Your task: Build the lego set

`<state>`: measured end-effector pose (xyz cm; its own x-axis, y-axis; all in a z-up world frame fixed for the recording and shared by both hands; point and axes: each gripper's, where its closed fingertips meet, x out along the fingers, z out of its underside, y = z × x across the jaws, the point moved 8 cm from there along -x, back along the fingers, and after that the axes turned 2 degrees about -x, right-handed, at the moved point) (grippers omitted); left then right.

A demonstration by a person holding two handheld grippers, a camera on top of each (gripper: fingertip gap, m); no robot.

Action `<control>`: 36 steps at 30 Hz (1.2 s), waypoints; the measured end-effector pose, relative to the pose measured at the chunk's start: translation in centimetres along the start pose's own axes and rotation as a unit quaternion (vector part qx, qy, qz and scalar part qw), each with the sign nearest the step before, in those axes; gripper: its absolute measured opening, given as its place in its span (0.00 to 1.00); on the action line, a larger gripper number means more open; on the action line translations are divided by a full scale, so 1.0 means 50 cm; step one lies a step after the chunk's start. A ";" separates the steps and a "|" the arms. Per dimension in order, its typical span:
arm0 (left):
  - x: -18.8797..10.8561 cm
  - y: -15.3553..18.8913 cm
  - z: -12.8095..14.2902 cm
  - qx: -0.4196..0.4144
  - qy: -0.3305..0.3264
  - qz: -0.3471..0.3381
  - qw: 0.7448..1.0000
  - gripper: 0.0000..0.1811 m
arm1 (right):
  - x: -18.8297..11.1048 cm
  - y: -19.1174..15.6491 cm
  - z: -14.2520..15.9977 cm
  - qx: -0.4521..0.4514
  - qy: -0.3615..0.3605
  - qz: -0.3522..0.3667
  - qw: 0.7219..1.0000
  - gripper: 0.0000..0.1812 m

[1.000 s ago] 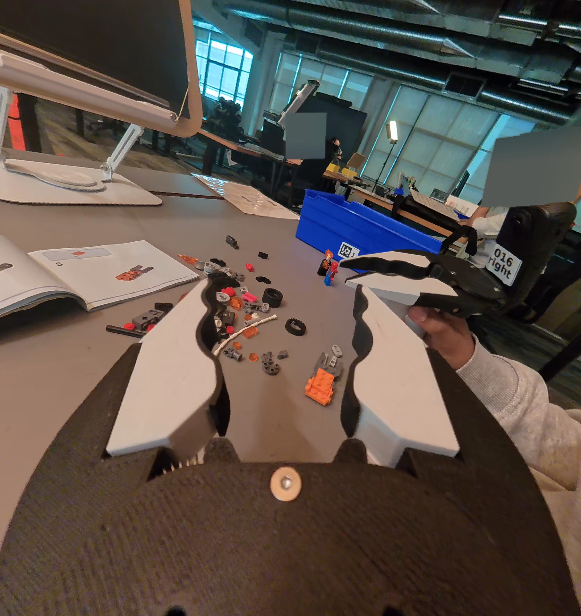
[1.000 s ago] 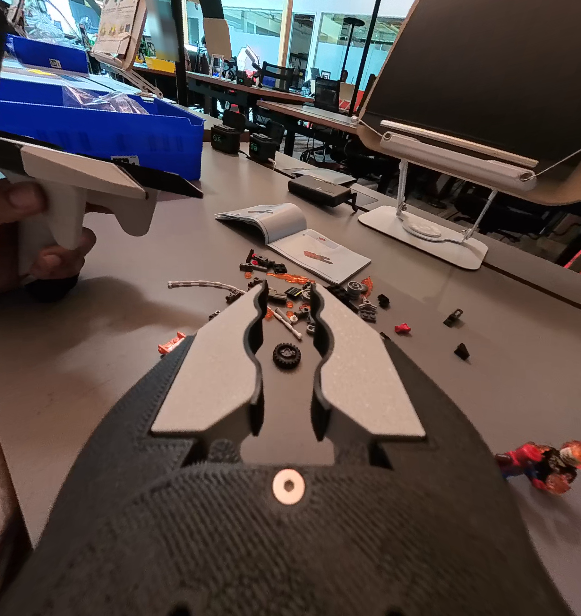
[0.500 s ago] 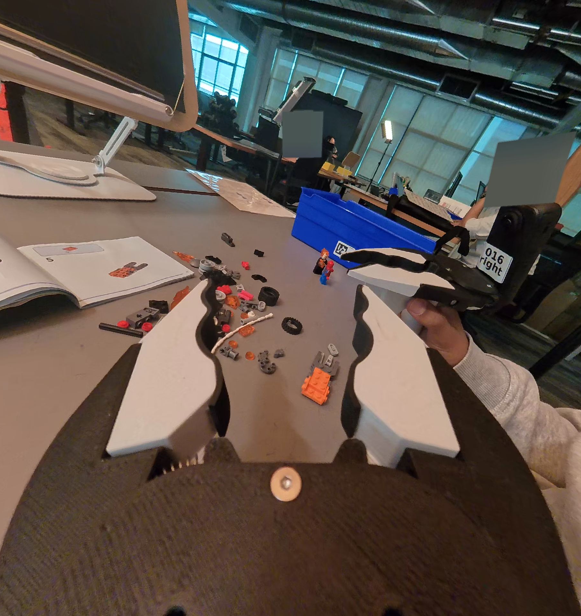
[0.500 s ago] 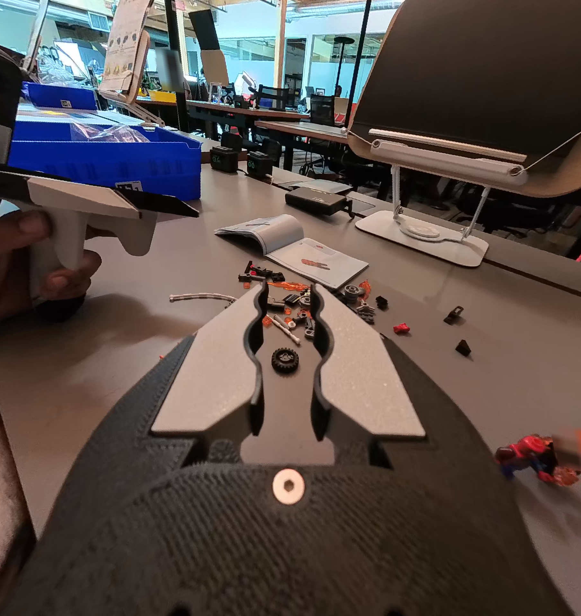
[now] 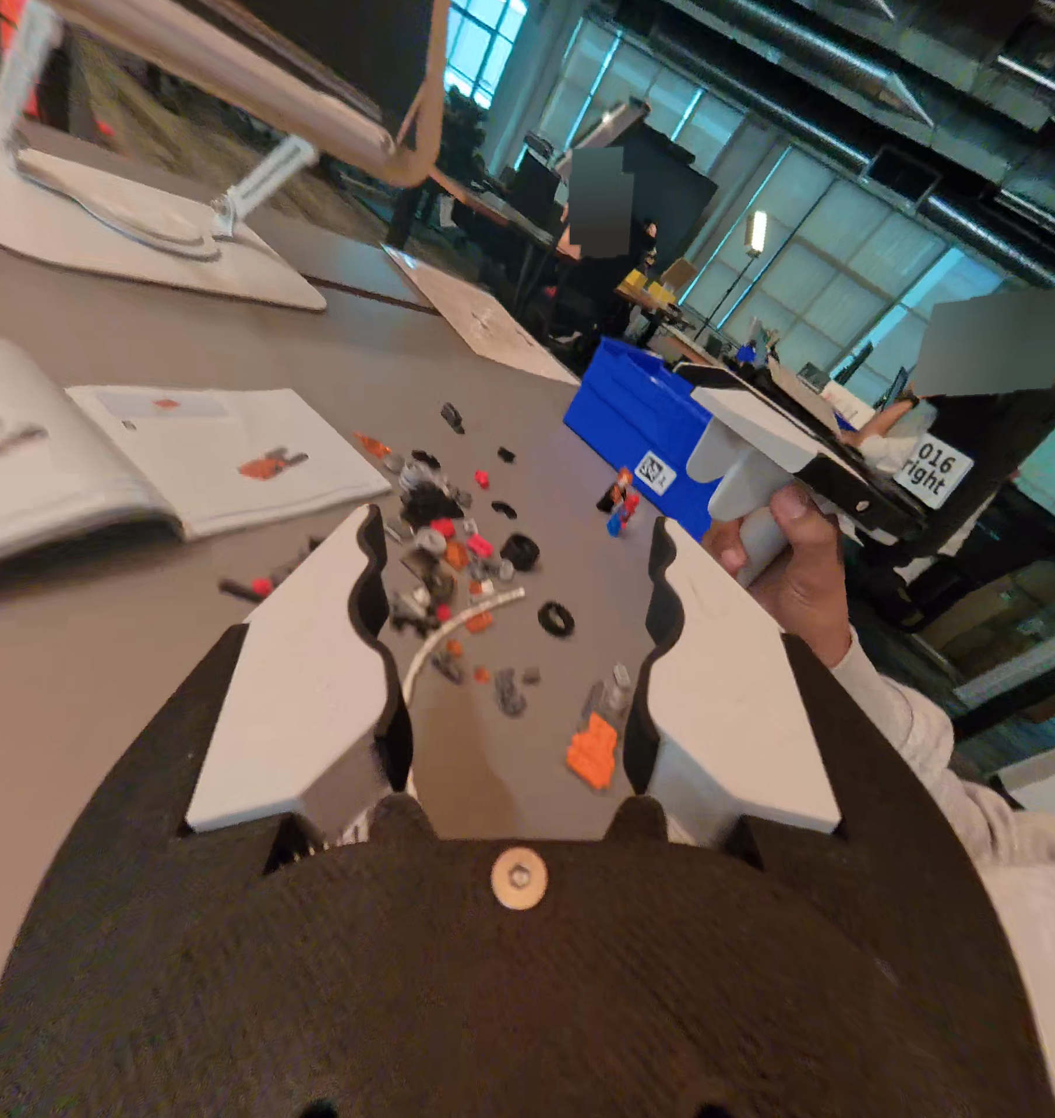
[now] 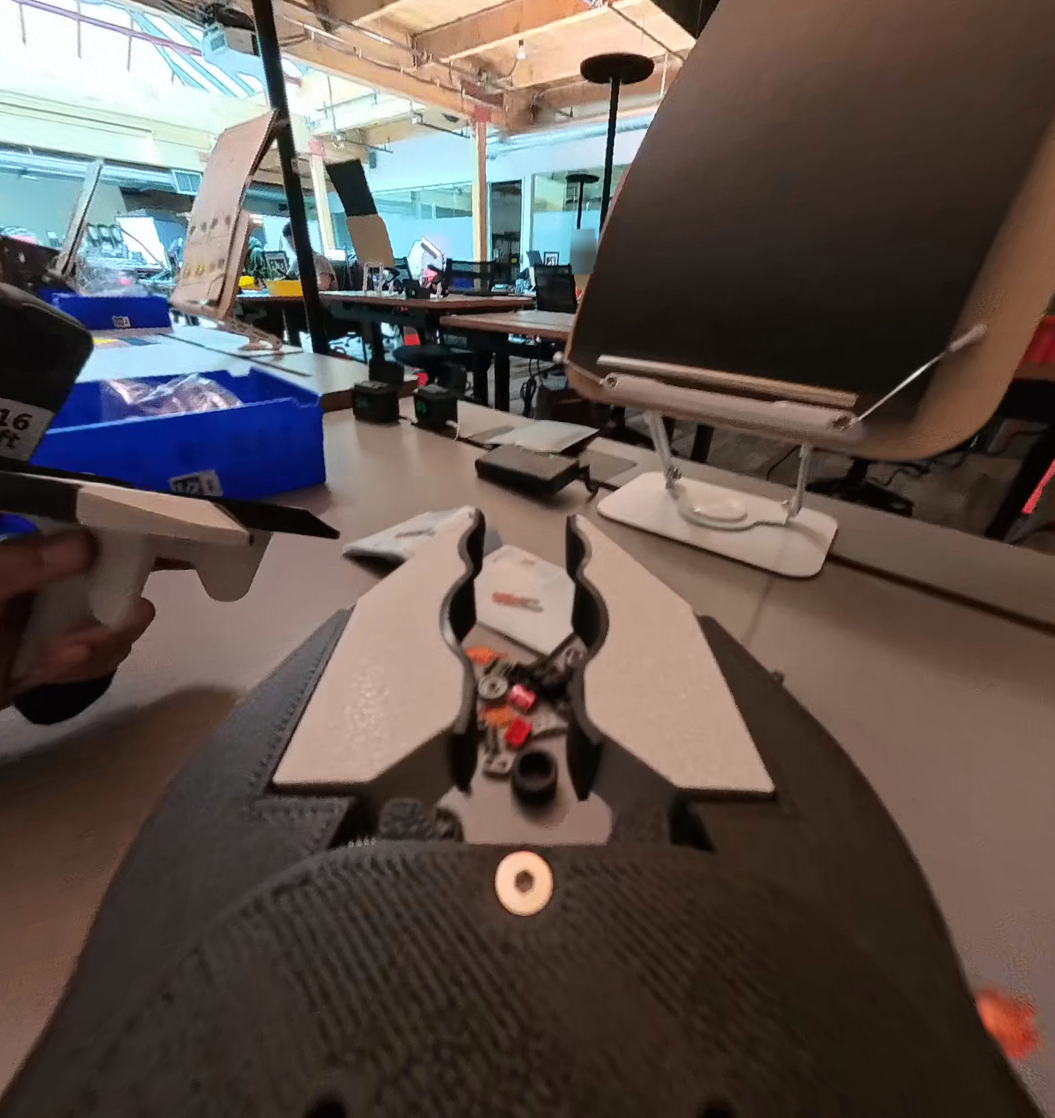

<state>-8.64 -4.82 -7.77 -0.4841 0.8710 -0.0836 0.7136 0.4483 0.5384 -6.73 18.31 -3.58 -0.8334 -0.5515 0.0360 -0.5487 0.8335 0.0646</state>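
Loose Lego pieces (image 5: 446, 562) lie scattered on the grey table, with a black tyre (image 5: 520, 550), a thin tyre ring (image 5: 555, 618), a white chain (image 5: 452, 623) and an orange part-built piece (image 5: 594, 750). My left gripper (image 5: 512, 526) is open and empty, held low in front of the pile. My right gripper (image 6: 525, 523) is open with a narrow gap and empty, above the pile; the black tyre (image 6: 535, 777) and red pieces (image 6: 519, 696) show between its fingers. A minifigure (image 5: 621, 502) stands near the blue bin.
An open instruction booklet (image 5: 210, 447) lies left of the pile. A blue bin (image 5: 634, 423) stands behind it. A monitor on a white stand (image 6: 718, 514) and a black adapter (image 6: 528, 466) are at the back. The other gripper (image 6: 210, 526) is held in a hand at the left.
My right gripper has risen, tilted up and moved forward over the pile. My left gripper has shifted a little closer to the pieces. Neither has closed or taken hold of anything.
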 end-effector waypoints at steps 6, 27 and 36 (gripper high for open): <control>0.095 -0.029 -0.129 0.068 -0.054 -0.087 0.992 0.54 | 0.052 0.037 -0.007 0.036 0.025 -0.013 0.999 0.12; 0.280 -0.208 -0.018 0.170 -0.292 -0.239 0.910 0.52 | 0.037 0.025 0.053 0.076 -0.032 -0.070 0.994 0.13; 0.267 -0.223 -0.032 0.159 -0.277 -0.247 0.915 0.09 | 0.034 0.031 0.052 0.112 -0.015 -0.078 0.990 0.13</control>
<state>-23.86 1.47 -13.57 -0.5195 0.4753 -0.7101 0.6309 0.7738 0.0564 -9.17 18.75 -6.00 -0.7371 -0.6756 0.0140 -0.6690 0.7266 -0.1567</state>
